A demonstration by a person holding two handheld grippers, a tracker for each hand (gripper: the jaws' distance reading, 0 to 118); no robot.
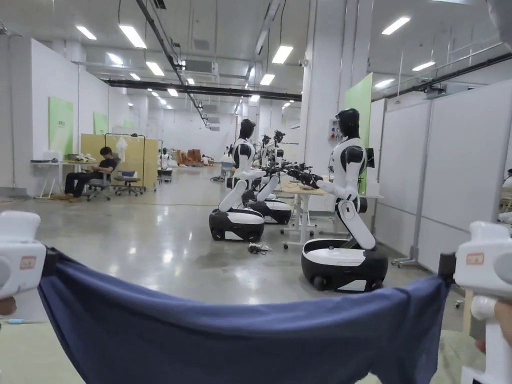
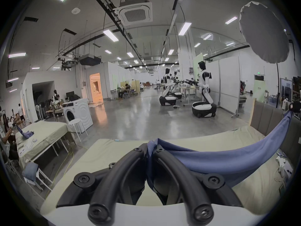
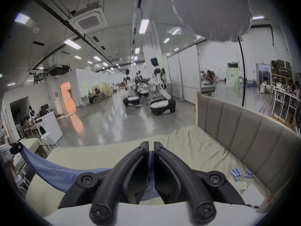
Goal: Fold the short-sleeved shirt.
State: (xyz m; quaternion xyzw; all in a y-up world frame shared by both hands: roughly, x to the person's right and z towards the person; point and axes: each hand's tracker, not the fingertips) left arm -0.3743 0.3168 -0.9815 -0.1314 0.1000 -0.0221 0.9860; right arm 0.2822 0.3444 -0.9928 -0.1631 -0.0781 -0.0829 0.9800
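— Now, condition of the left gripper (image 2: 150, 145)?
— Both jaws pressed together on a corner of the blue shirt (image 2: 228, 162); a tuft of cloth sticks out just past the fingertips (image 2: 141, 148).

— And the right gripper (image 3: 151, 145)?
— Jaws nearly together, with blue cloth pinched in the narrow slot between them and running back toward the palm side.

— Where does the shirt lie?
— It hangs between the two grippers as a sagging band, its top edge drooping in the middle, held above the pale bed sheet (image 3: 195, 148). In the head view the shirt (image 1: 240, 340) spans from the left gripper (image 1: 47, 260) to the right gripper (image 1: 445, 270).

— Anything else beyond the fingertips?
— A padded headboard (image 3: 244, 131) to the right of the right gripper's fingers, white humanoid robots (image 1: 345, 200) on the grey floor well beyond.
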